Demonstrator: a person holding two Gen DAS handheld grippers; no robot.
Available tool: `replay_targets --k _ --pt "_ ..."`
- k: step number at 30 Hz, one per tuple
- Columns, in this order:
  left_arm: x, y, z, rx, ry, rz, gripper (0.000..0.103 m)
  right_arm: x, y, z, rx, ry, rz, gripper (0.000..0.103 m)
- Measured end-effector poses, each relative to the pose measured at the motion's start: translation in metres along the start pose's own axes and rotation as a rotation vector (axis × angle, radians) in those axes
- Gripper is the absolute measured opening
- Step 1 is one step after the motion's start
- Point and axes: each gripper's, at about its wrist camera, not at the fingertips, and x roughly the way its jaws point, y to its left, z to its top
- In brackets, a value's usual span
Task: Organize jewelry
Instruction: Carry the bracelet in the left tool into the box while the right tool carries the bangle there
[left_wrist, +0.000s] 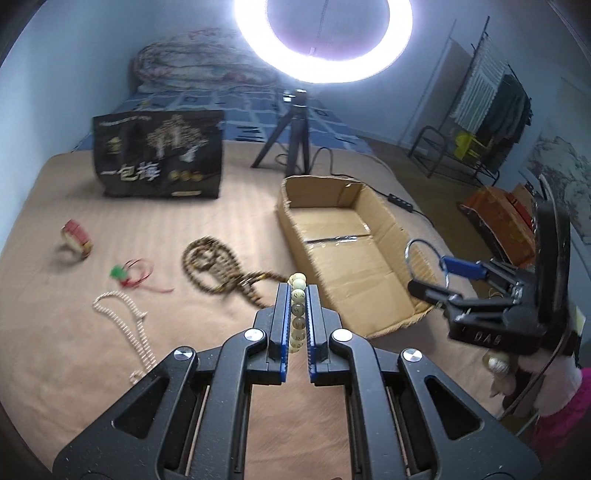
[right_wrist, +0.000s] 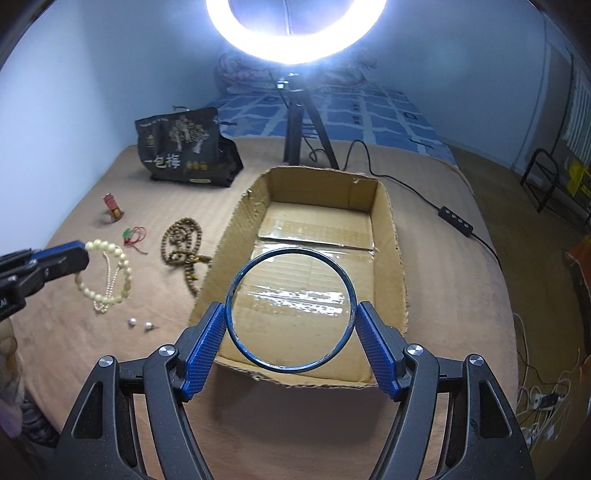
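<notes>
Right wrist view: we are clamping blue bangle in right gripper above cardboard box, ready for dropping; left gripper is pinching pale bead bracelet, raised over bedspread, heading boxward.

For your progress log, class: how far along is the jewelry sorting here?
Done: nothing yet; the cardboard box looks empty. In hand: the right claw grips a blue bangle over the box; the left claw holds a cream bead bracelet. Left on the blanket: brown bead mala, pearl necklace, red cord bracelet, pearl earrings.
</notes>
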Motion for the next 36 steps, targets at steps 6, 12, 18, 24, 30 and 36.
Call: replay_targets --k 6,12,18,24,30,36 --pt "0.027 -0.016 0.017 0.01 0.013 -0.031 0.005 0.009 -0.014 -0.001 0.027 0.013 -0.012 0.071" --pt "0.051 -0.032 0.028 0.028 0.027 -0.051 0.005 0.017 -0.028 -0.003 0.053 0.022 -0.03 0.071" --pt "0.075 -0.043 0.033 0.04 0.057 -0.058 0.005 0.023 -0.038 -0.005 0.072 0.031 -0.034 0.071" --pt "0.089 -0.05 0.034 0.042 0.086 -0.065 0.005 0.029 -0.044 -0.008 0.081 0.039 -0.036 0.071" --pt "0.095 -0.052 0.033 0.044 0.099 -0.055 0.005 0.034 -0.045 -0.011 0.076 0.054 -0.044 0.072" --pt "0.097 -0.05 0.033 0.043 0.11 -0.039 0.005 0.034 -0.041 -0.011 0.062 0.058 -0.054 0.072"
